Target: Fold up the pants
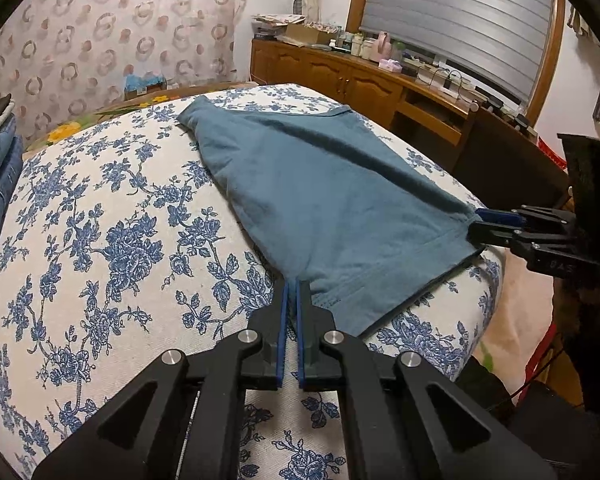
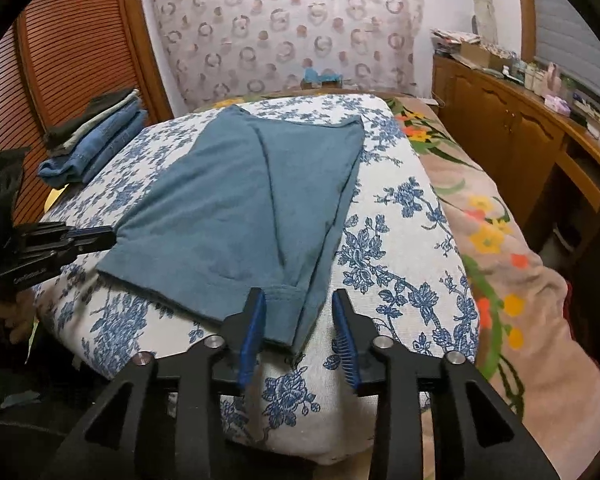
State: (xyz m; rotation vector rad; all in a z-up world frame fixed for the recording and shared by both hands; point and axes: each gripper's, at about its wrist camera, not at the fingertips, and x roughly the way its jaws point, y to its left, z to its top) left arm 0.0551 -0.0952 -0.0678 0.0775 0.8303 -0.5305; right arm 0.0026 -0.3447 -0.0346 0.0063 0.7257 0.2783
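Note:
Teal pants (image 1: 320, 184) lie spread flat on a blue-flowered cushion (image 1: 120, 220), the near hem toward me. My left gripper (image 1: 293, 286) is shut on the hem's left corner, and the cloth pulls into a point between its blue pads. In the right wrist view the left gripper (image 2: 110, 236) shows at the left edge of the pants (image 2: 228, 208). My right gripper (image 2: 298, 300) stands open over the hem's right corner, which lies between its fingers without being pressed. In the left wrist view the right gripper (image 1: 476, 224) reaches in from the right.
A stack of folded jeans (image 2: 96, 140) sits at the cushion's far left. A pink flowered blanket (image 2: 500, 260) covers the bed to the right. A wooden cabinet (image 1: 340, 76) with clutter on top runs along the wall under the window.

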